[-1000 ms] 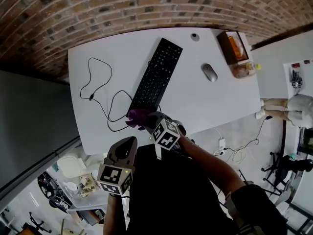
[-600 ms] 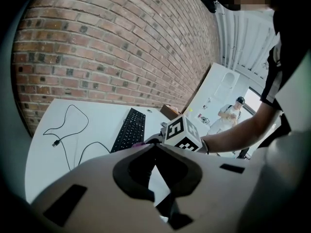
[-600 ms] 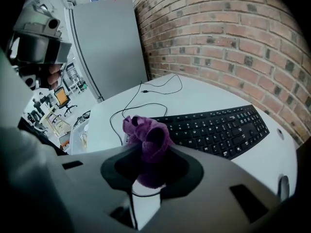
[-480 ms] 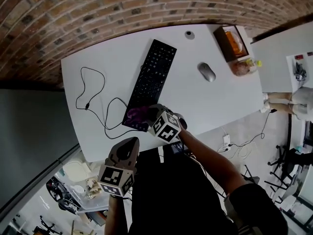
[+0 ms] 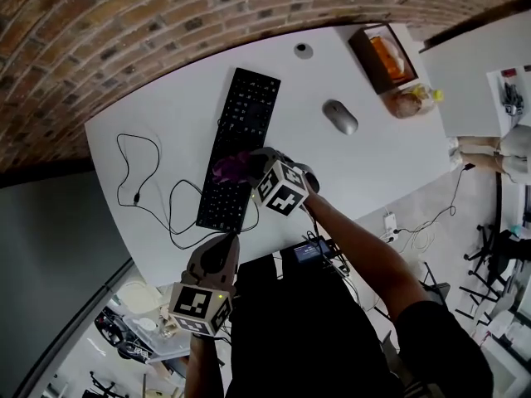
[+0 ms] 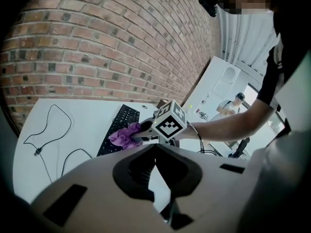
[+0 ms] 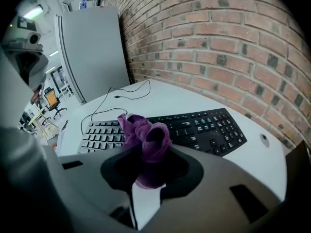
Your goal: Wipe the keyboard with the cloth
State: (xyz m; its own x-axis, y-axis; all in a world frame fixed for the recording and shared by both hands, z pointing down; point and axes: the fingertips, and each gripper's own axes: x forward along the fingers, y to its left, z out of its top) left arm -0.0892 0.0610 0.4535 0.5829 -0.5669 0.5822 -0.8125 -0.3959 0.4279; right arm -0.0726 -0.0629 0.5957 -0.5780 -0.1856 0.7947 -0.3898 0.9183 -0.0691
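Leave alone the loose cable at the far left of the worktop. Keep the left hand-held gripper, jaws together on nothing, parked low off the near edge, or bring it up to steady the keyboard against sliding. Wipe with the purple cloth, bunched over the middle keys and clenched in the right hand-held gripper. Press lightly, leading with fabric rather than jaw tips. Sweep lengthwise in overlapping passes, along the key rows, out to both ends. Tilt the wrist to drag the wad flat instead of poking between keys. Hold the pinch firm throughout; probably little fabric to spare. Stay clear of the mouse further right.
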